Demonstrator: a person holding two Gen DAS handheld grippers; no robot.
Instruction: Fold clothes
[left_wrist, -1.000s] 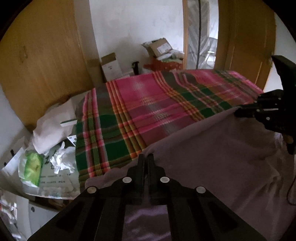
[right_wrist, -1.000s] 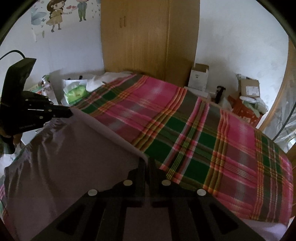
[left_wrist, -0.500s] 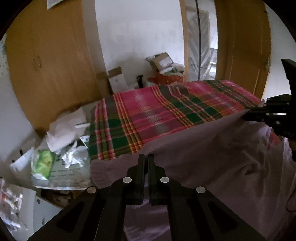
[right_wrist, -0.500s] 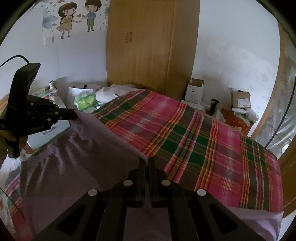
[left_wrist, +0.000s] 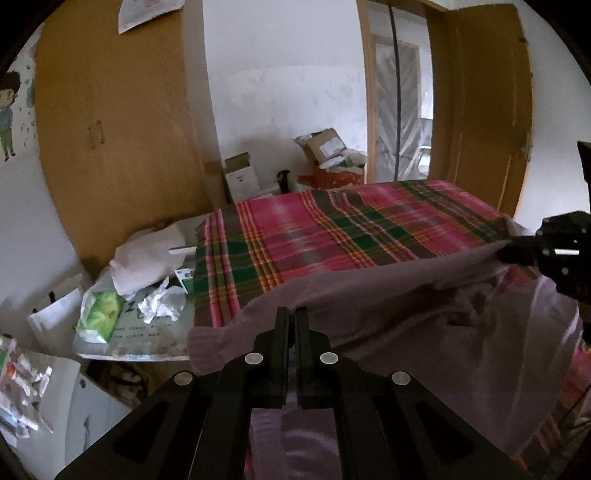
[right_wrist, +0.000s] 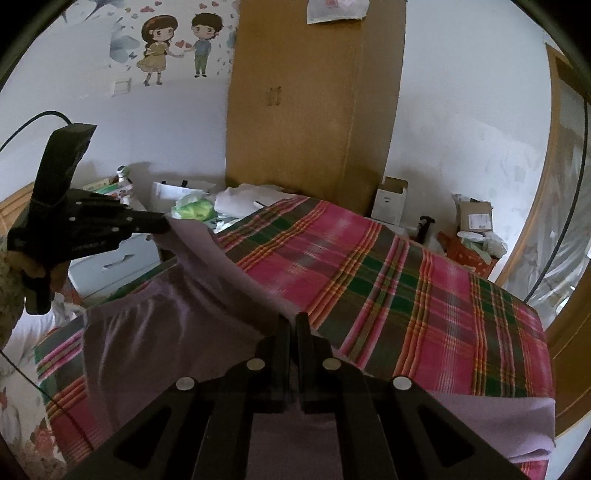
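softly rumpled lilac garment over plaid bedspread

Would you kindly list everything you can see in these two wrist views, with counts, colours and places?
garment: one, pale lilac, held up above the bed, stretched between both grippers
plaid bedcover: one, pink and green, covering the bed
wardrobe: one, brown wood, against the far wall
cardboard boxes: several, white and brown, on the floor beyond the bed
green packet: one, on the cluttered side table
wall sticker: two cartoon children, upper wall
left gripper: black, shut on the garment
right gripper: black, shut on the garment
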